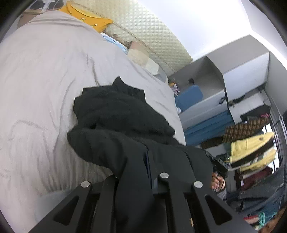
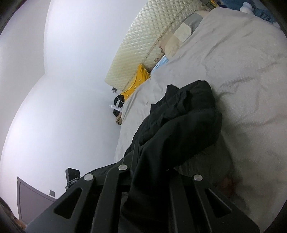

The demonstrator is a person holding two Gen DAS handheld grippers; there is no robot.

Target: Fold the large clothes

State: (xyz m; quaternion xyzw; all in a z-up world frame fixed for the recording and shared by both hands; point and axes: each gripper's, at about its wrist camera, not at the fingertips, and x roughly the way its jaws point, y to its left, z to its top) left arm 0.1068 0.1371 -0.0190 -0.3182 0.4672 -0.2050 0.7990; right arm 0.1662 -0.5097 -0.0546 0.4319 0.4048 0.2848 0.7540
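Observation:
A large black garment (image 1: 116, 114) lies bunched on a bed with a light grey cover (image 1: 44, 71). My left gripper (image 1: 141, 161) is shut on one end of the garment, and the cloth drapes over its fingers and hides the tips. In the right wrist view the same black garment (image 2: 184, 114) hangs from my right gripper (image 2: 145, 157), which is shut on another part of it. The cloth runs from both grippers up to the heap on the grey cover (image 2: 242, 71). Both views are tilted.
A quilted cream headboard (image 1: 143, 30) stands at the bed's head, with a yellow cushion (image 1: 84, 16) and pillows (image 1: 141, 57). White shelves with blue boxes (image 1: 206, 107) and hanging clothes (image 1: 251, 148) stand beside the bed. A white wall (image 2: 62, 89) and small devices (image 2: 116, 105) lie on the other side.

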